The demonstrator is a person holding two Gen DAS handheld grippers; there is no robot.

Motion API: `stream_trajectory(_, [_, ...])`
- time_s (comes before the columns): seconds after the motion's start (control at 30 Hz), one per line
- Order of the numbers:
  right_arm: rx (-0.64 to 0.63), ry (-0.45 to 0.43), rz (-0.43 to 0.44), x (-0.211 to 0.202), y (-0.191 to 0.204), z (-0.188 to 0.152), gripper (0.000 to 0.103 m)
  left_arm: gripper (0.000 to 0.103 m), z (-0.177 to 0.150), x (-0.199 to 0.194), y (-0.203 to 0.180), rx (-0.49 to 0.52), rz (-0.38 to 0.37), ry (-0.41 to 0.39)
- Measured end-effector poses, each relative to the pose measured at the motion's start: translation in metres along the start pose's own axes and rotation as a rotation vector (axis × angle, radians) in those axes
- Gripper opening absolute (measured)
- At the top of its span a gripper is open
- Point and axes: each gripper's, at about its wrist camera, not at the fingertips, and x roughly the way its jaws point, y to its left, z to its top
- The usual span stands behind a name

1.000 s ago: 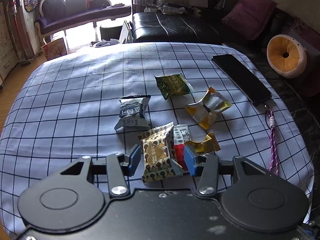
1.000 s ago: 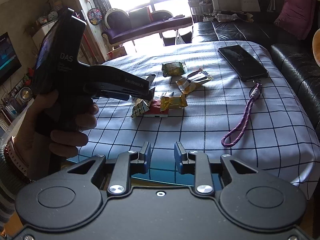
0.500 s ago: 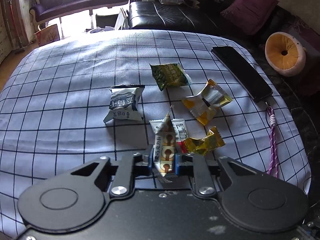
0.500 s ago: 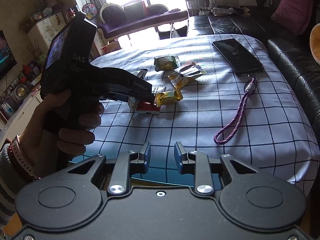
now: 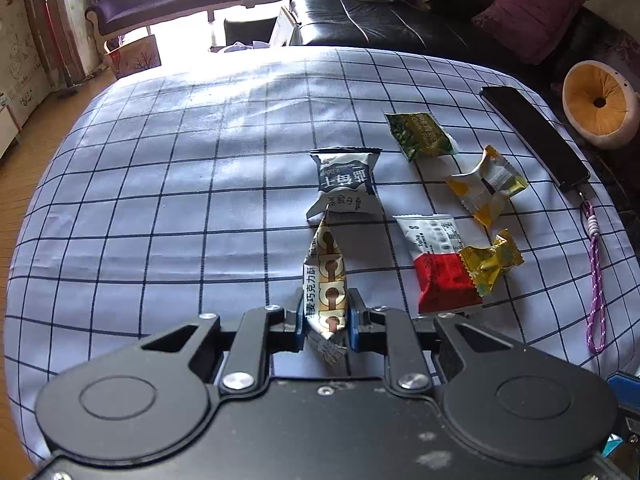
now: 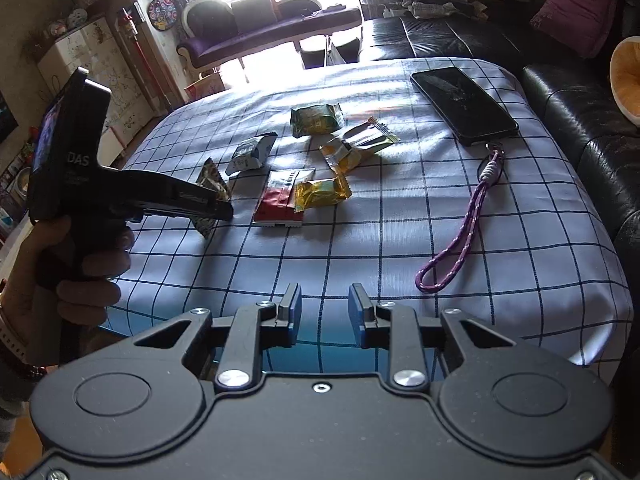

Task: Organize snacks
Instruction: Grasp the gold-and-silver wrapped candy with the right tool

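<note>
My left gripper [image 5: 323, 322] is shut on a cream-and-brown chocolate wafer packet [image 5: 325, 276], pinched edge-up between the blue pads and lifted off the checked cloth; the right wrist view shows the same packet [image 6: 212, 188] at that gripper's tip. On the cloth lie a white-and-navy packet [image 5: 345, 184], a green packet [image 5: 420, 135], a yellow-and-silver packet [image 5: 486, 188], a red-and-white packet [image 5: 440, 264] and a gold candy [image 5: 490, 264] resting on it. My right gripper [image 6: 324, 310] hangs open over the table's near edge, nothing between its pads.
A black phone [image 6: 464, 104] lies at the far right of the cloth with a purple lanyard [image 6: 460, 240] trailing toward the near edge. A black sofa [image 6: 580, 112] borders the right side. A person's hand [image 6: 76, 272] holds the left gripper's handle.
The left gripper shut on the wafer packet, lifted it off the red-and-white packet and carried it left. The right gripper stayed open and nearly still.
</note>
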Motion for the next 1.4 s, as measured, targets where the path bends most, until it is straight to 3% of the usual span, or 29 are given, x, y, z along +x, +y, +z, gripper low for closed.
stream_trajectory(0.23, [0.013,-0.006,-0.012,0.007,-0.004,0.016,0.039,0.024,0.002,0.005,0.009,-0.01,-0.029,0.01])
stream_trajectory(0.5, [0.016,-0.024,-0.066,0.029,-0.01,0.046,0.039,0.025,-0.01,0.005,0.0,0.021,-0.004,-0.047])
stream_trajectory(0.67, [0.101,-0.008,-0.059,0.052,-0.018,0.071,0.039,0.025,-0.015,0.005,-0.005,0.046,0.015,-0.067])
stream_trajectory(1.0, [0.309,0.044,-0.04,0.104,-0.025,0.11,0.045,0.025,-0.006,0.008,-0.004,0.053,0.006,-0.032])
stream_trajectory(1.17, [0.395,0.08,-0.12,0.125,-0.025,0.118,0.046,0.025,-0.001,0.01,-0.003,0.054,0.0,-0.023])
stream_trajectory(1.4, [0.433,0.038,-0.176,0.136,-0.021,0.129,0.047,0.025,-0.004,0.01,0.001,0.062,-0.009,-0.033])
